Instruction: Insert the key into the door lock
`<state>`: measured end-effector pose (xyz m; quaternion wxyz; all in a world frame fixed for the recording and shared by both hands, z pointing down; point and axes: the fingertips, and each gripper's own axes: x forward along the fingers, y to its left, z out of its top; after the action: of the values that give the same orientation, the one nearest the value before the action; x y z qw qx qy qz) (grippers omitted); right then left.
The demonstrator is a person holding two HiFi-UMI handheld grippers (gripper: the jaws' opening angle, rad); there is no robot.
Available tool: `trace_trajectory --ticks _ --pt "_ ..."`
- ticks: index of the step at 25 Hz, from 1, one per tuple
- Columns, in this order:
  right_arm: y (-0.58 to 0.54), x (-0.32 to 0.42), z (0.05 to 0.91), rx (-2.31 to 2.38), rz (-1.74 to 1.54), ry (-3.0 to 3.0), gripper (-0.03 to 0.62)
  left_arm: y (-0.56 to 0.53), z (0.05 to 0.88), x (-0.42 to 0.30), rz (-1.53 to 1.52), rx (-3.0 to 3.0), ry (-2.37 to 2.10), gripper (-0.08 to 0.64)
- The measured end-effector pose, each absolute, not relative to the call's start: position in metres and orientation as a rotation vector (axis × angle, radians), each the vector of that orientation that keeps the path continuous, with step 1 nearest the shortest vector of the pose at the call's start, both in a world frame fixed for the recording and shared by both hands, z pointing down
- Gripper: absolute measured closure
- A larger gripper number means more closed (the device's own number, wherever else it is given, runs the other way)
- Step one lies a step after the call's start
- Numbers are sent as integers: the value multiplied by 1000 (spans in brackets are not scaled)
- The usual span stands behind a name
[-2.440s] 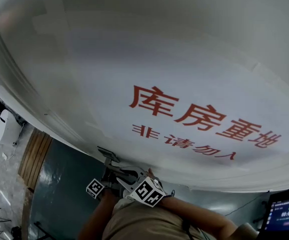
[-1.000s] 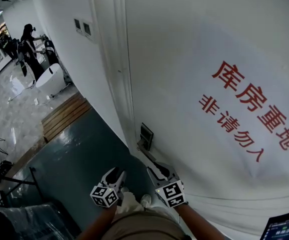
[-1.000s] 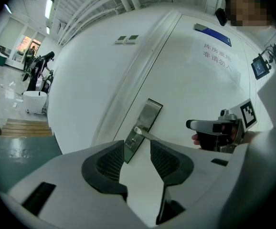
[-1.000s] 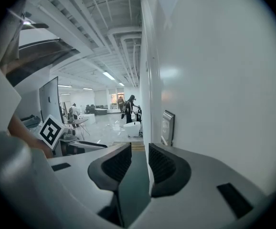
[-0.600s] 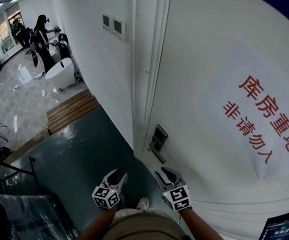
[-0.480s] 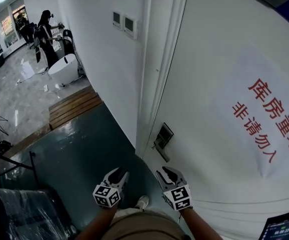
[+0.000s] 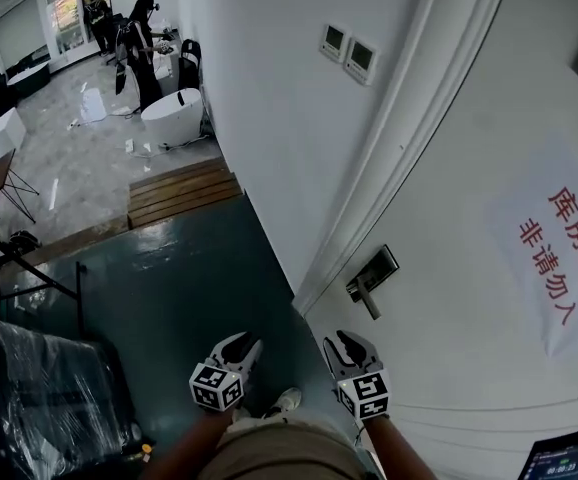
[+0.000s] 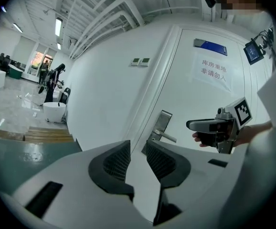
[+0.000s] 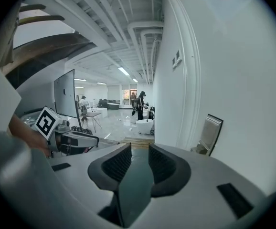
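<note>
Door lock (image 7: 372,276), a metal plate with a lever handle, is mounted on the white door (image 7: 449,348) close to the frame edge. In the head view it sits up and a bit right of both grippers, well apart from them. Both grippers are held out side by side on forearms that come in at the bottom edge, pointed forward and tipped slightly down. The left gripper (image 7: 243,342) is held over the dark green floor (image 7: 169,288), and the right gripper (image 7: 347,340) is held closer to the door. In the left gripper view the left jaws are seen with a narrowish gap, having just been closing. Nothing is caught between them, and the door and door lock show beyond. In the right gripper view the right jaws are likewise parted a little, with only floor seen through the gap and nothing pinched. The door lock is seen off to the right there, its lower end hidden by the gripper body. A hand (image 8: 202,138) wrapped round the right gripper's grip is caught in the left gripper view. A keyhole can't be made out on the plate, too small tbh. The red-lettered sign (image 7: 569,258) is cut off by the right edge, and a screen (image 7: 569,458) is clipped at the bottom right corner.
</note>
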<state>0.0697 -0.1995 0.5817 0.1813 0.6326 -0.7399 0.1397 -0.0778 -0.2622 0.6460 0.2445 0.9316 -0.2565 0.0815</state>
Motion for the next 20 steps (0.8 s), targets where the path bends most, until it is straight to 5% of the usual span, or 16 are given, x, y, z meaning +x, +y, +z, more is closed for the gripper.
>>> trace_trajectory --ticks 20 --pt "-169 -36 577 1740 310 -2152 473 -225 629 -211 107 2520 -865 497"
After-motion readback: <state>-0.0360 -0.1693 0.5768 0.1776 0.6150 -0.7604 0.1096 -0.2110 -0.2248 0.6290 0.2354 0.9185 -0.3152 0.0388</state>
